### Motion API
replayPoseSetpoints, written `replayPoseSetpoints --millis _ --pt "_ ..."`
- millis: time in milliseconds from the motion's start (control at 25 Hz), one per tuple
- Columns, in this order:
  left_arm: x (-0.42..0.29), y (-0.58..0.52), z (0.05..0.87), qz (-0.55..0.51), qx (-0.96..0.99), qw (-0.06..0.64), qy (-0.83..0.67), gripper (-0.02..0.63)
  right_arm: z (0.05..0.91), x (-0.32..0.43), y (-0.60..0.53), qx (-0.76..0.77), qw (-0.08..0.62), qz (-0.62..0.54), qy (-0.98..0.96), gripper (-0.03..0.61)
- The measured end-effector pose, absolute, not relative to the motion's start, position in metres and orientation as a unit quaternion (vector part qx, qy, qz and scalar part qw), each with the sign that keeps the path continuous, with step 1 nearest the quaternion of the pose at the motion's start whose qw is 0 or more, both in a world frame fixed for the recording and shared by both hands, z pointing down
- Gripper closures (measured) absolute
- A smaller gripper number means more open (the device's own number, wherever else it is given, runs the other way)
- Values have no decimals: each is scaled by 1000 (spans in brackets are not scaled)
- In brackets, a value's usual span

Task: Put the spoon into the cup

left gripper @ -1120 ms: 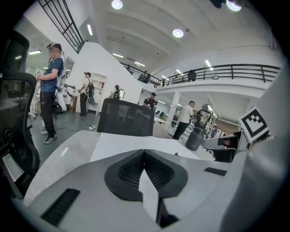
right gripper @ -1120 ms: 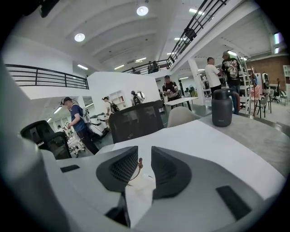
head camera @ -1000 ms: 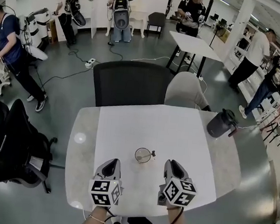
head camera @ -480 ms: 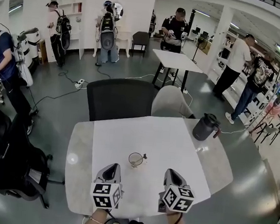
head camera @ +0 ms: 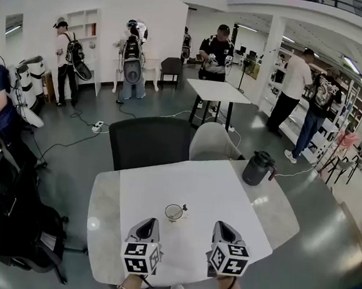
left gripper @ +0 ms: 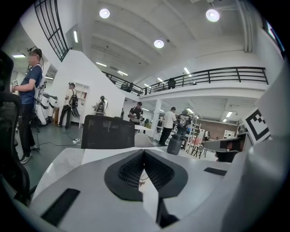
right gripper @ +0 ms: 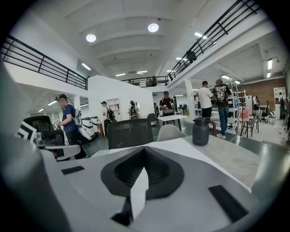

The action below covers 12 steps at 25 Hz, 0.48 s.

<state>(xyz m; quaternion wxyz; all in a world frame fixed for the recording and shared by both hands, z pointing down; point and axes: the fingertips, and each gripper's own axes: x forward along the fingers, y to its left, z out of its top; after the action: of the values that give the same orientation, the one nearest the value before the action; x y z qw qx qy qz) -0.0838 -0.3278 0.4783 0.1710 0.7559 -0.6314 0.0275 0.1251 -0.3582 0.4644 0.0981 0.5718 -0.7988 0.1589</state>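
Note:
A small clear cup (head camera: 174, 212) stands upright on the white sheet (head camera: 190, 185) at the middle of the table. The spoon (head camera: 182, 208) rests inside it, with its handle leaning out over the right rim. My left gripper (head camera: 151, 222) is near the table's front edge, below and left of the cup, and its jaws are shut with nothing between them (left gripper: 144, 152). My right gripper (head camera: 219, 225) is level with it, to the cup's lower right, also shut and holding nothing (right gripper: 144, 148). Neither gripper touches the cup.
A dark jug (head camera: 257, 168) stands on the grey table (head camera: 103, 209) at its back right. A black chair (head camera: 150, 141) and a beige chair (head camera: 212, 142) are pushed in at the far side. Another black chair (head camera: 10, 220) is at the left. Several people stand around the room.
The head view has lifted, so the cup and table look smaller and farther. Both grippers stay shut by the front edge. The spoon stays in the cup.

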Motion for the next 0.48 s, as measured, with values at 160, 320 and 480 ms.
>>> replayPoseSetpoints --millis 160,320,480 --pt "-81 -325 479 30 757 171 -630 595 464 131 -355 577 93 163 -795 548" --pt "-82 -322 480 29 756 172 -631 595 464 133 -350 578 90 164 -794 548" --pt "-80 -321 484 25 754 175 -632 595 464 133 -346 573 94 160 -798 548"
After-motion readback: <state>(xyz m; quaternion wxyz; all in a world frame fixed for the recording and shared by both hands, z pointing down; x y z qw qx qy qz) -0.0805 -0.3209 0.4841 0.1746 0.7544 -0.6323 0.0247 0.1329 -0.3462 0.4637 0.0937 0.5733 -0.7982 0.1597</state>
